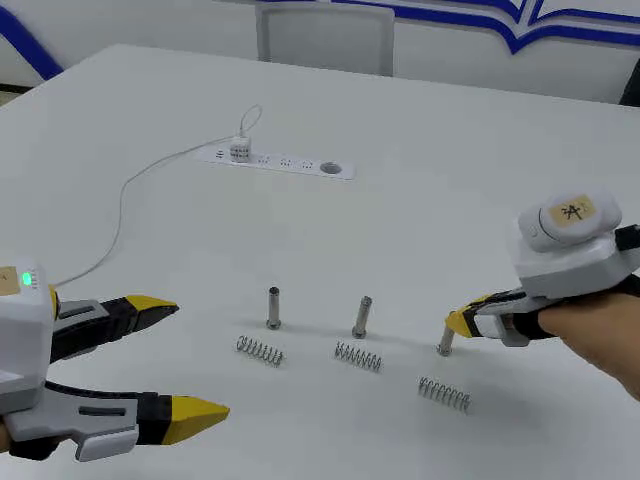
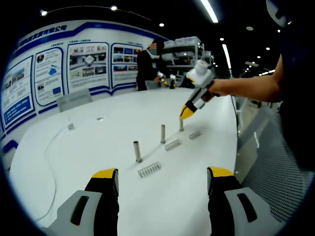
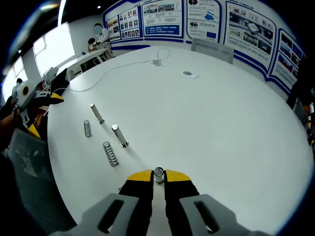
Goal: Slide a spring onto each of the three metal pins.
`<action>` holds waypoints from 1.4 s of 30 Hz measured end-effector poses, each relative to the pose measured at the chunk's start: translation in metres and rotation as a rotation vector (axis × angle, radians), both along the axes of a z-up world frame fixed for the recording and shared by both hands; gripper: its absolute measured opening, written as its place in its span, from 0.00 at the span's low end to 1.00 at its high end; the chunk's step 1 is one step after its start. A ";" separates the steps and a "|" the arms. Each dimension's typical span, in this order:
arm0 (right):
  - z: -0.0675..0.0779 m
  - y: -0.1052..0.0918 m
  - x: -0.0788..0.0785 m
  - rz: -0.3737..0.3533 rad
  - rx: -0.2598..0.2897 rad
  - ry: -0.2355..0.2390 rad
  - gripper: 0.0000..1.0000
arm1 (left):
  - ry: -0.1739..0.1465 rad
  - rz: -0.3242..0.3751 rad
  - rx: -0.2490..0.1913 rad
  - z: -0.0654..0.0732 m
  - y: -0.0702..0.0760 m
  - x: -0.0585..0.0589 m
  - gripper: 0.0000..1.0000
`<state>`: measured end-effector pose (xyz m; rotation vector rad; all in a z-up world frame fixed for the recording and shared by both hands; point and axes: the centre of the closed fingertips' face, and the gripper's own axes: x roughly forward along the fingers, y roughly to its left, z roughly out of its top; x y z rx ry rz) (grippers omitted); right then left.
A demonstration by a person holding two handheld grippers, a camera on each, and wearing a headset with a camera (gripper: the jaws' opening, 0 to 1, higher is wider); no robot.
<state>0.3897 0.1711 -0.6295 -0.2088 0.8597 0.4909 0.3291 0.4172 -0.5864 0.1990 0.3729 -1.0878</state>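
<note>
Three short metal pins stand upright in a row on the white table: left pin, middle pin, right pin. A loose spring lies in front of each: left spring, middle spring, right spring. My right gripper is at the right pin; in the right gripper view its yellow tips close around the pin's top. My left gripper hovers wide open at lower left, holding nothing, aimed at the left pin and left spring.
A white power strip with a plug and a cable lies farther back on the table. A grey chair stands beyond the far edge. A person stands in the background by the wall displays.
</note>
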 end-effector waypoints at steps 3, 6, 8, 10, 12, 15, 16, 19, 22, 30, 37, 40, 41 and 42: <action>-0.001 -0.001 -0.001 0.005 -0.005 0.002 0.09 | -0.002 0.000 -0.001 0.000 0.000 0.000 0.75; -0.002 -0.001 -0.001 0.010 -0.010 -0.002 0.09 | -0.002 0.001 0.000 0.000 0.001 -0.001 0.75; -0.002 -0.001 0.000 0.011 -0.010 -0.002 0.09 | -0.002 0.002 0.001 0.000 0.001 -0.001 0.75; -0.001 -0.001 0.000 0.014 -0.013 -0.004 0.09 | -0.004 0.004 -0.001 0.000 0.002 -0.001 0.75; -0.001 0.000 -0.001 0.017 -0.014 -0.005 0.09 | -0.005 0.006 -0.003 0.001 0.002 -0.001 0.75; 0.000 0.000 -0.001 0.023 -0.017 -0.011 0.09 | -0.007 0.007 -0.003 0.001 0.002 -0.001 0.75; 0.000 0.000 -0.001 0.025 -0.017 -0.013 0.09 | -0.007 0.007 -0.004 0.001 0.002 -0.001 0.75; 0.002 -0.001 0.000 0.029 -0.021 -0.020 0.10 | -0.008 0.007 -0.003 0.001 0.002 -0.001 0.75; 0.003 -0.002 0.000 0.028 -0.018 -0.025 0.11 | -0.008 0.004 -0.004 0.002 0.001 -0.001 0.75; 0.004 -0.005 -0.003 0.035 -0.026 -0.035 0.13 | -0.008 0.001 -0.004 0.002 0.000 -0.001 0.75; 0.005 -0.007 -0.011 0.036 -0.029 -0.037 0.14 | -0.008 0.000 -0.004 0.002 -0.001 -0.001 0.75; 0.003 -0.008 -0.015 0.040 -0.033 -0.031 0.14 | -0.006 -0.001 -0.003 0.001 0.000 -0.001 0.75; 0.002 -0.008 -0.016 0.042 -0.034 -0.029 0.14 | -0.006 -0.001 -0.003 0.001 0.000 -0.001 0.75; 0.001 -0.008 -0.018 0.044 -0.035 -0.028 0.14 | -0.006 -0.001 -0.003 0.001 0.000 -0.001 0.75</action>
